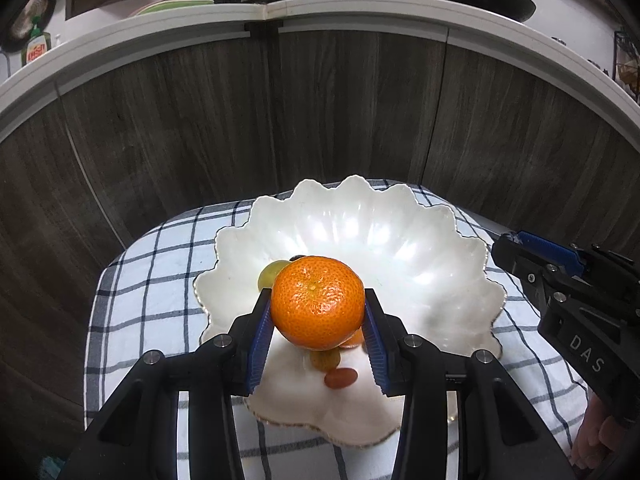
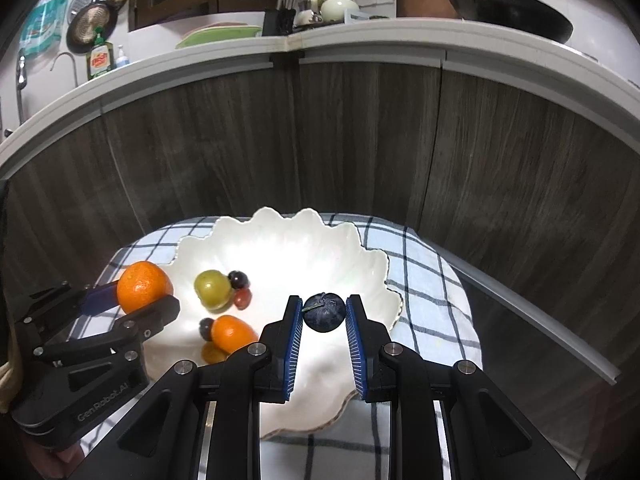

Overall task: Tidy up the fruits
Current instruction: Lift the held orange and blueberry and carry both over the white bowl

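The left claw (image 1: 318, 304) pinches a mandarin (image 1: 318, 302) between its blue pads, above the near left part of the white scalloped bowl (image 1: 420, 248). The mandarin is nearly round, without a clear long axis; its small stem dimple faces up and toward the camera. The right claw (image 2: 323, 312) pinches a small dark round fruit (image 2: 324, 312), maybe a plum, over the near right rim of the bowl; a short green stem points to the left pad.

In the bowl lie a green fruit (image 2: 212, 289), two dark grapes (image 2: 238, 279), a small red fruit (image 2: 242, 298) and a kumquat (image 2: 232, 332), whose long axis runs from left-far to right-near. From the left wrist view the mandarin hides most of these.

The bowl stands on a checked cloth (image 1: 152, 280) over the table; the table itself is hidden. On the right claw body I read "DAS", on the left one "GenRobot.AI". The label of the green bottle (image 2: 100, 60) on the far counter is too blurred to read.
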Tool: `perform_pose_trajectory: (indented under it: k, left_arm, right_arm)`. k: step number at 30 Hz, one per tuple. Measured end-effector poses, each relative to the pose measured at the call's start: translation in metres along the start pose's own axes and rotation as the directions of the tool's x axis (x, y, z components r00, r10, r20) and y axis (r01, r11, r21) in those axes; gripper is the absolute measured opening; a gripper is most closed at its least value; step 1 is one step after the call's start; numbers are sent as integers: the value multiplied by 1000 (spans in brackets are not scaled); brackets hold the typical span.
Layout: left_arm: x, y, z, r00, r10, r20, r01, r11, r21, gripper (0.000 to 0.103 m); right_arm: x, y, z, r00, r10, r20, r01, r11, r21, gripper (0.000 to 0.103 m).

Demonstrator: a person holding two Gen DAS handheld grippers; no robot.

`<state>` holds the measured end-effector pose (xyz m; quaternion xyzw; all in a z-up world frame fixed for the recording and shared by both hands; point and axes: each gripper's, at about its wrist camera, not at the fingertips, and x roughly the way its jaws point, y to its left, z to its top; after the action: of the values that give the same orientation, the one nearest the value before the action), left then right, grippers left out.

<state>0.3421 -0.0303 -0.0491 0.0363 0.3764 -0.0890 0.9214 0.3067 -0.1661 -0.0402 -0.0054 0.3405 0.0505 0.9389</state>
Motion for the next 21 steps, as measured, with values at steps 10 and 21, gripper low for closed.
perform_pose_trajectory:
  k: [10,21]
  left_arm:
    - [33,6,9,999,1,-34,-1,1000,-1,42]
    - [56,6,14,998,-21,-55,22,1000,14,42]
  right_arm:
    - [38,-7,8,999,-1,-49,1,1000,2,24]
    - [61,-11,12,997,-4,-78,4,1000,-1,24]
